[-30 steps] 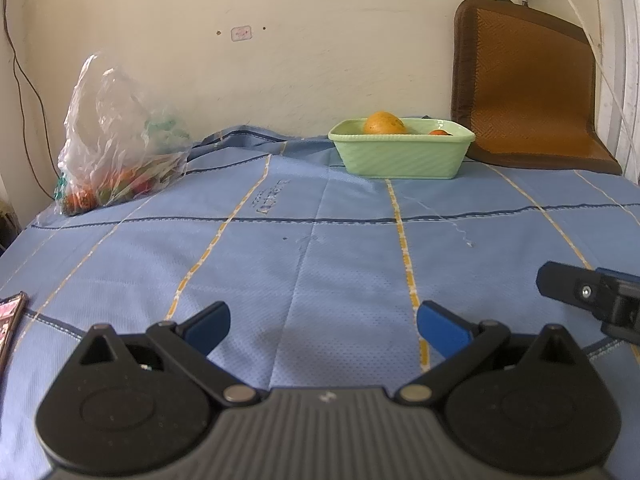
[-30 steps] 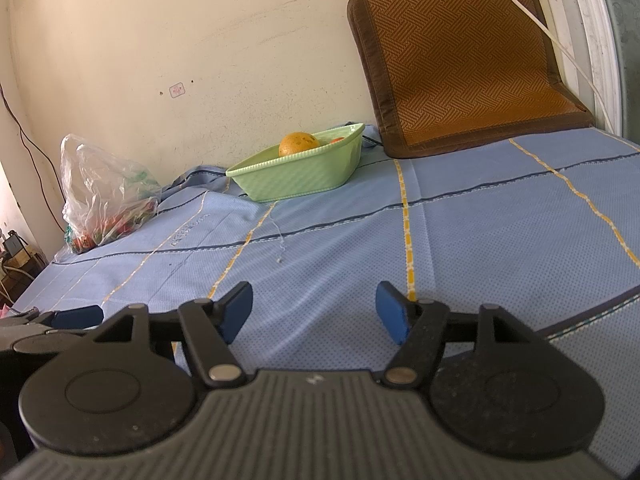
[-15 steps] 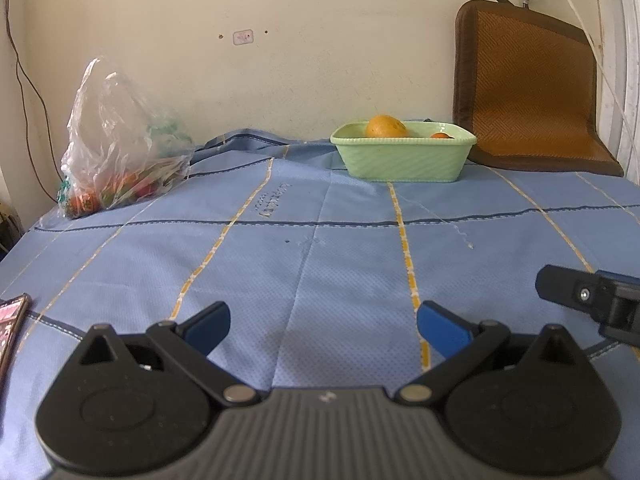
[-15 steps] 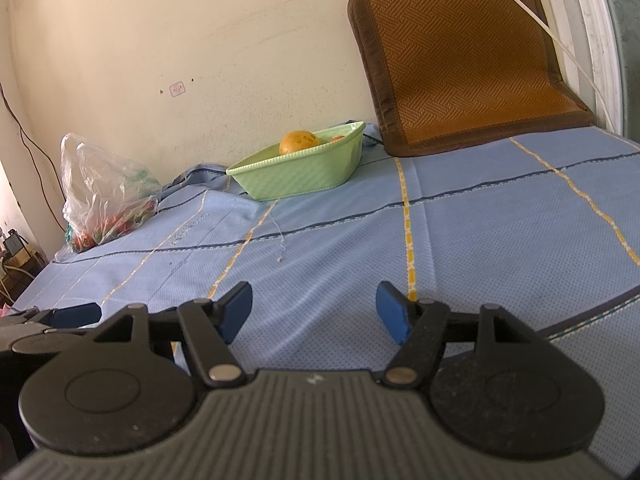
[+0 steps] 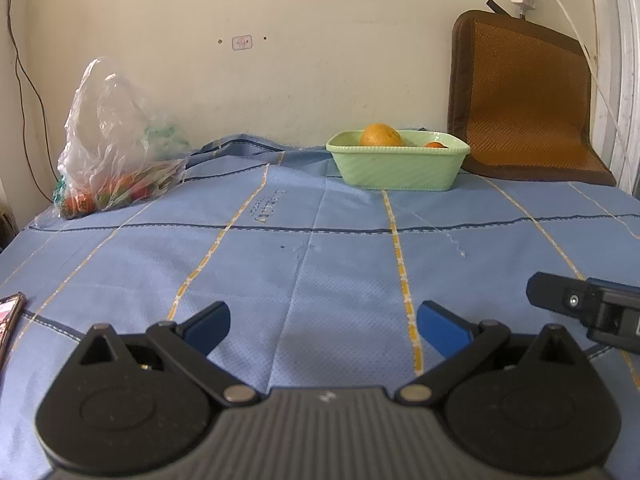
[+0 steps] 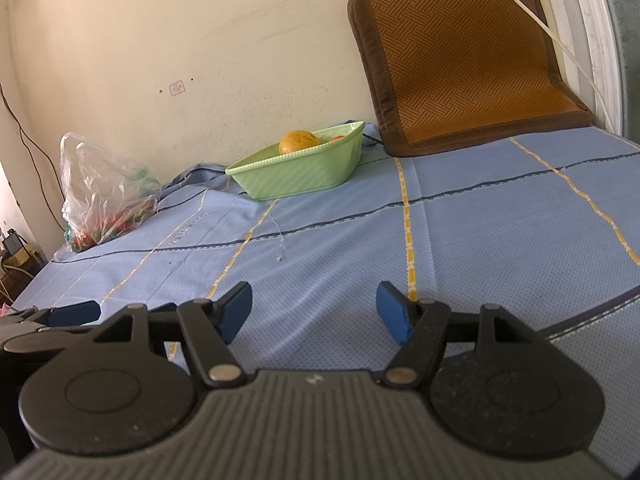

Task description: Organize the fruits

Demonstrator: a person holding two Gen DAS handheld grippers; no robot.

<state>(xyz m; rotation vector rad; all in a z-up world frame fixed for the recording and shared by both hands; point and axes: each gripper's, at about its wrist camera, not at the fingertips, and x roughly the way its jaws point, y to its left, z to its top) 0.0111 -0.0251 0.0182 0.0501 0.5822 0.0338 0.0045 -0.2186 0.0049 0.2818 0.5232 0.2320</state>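
Ahead, both claws hover low over the blue cloth (image 5: 320, 264) with yellow stripes that covers the surface; whether a bed or a desk lies under it cannot be told. The left claw (image 5: 323, 322) is released, its blue-padded fingers (image 5: 208, 325) spread wide with only cloth between them. The right claw (image 6: 315, 310) is likewise released and empty, and its fingers (image 6: 394, 316) grasp nothing.

Well beyond the left claw and a little to its right, a pale green basket (image 5: 398, 162) sits on the cloth against the wall. A large orange fruit (image 5: 380, 135) rests inside it toward its left end, and a smaller orange-red fruit (image 5: 436, 145) just shows above the rim beside it. From the right claw the same basket (image 6: 298, 170) lies far ahead and slightly left.

Far ahead and to the left of both claws, a clear plastic bag (image 5: 116, 140) stands slumped by the wall, with red, orange and green fruit in its bottom. A brown woven cushion (image 6: 464, 60) leans on the wall just right of the basket.

At the right edge of the left claw's view, a tip of the right claw pokes in.
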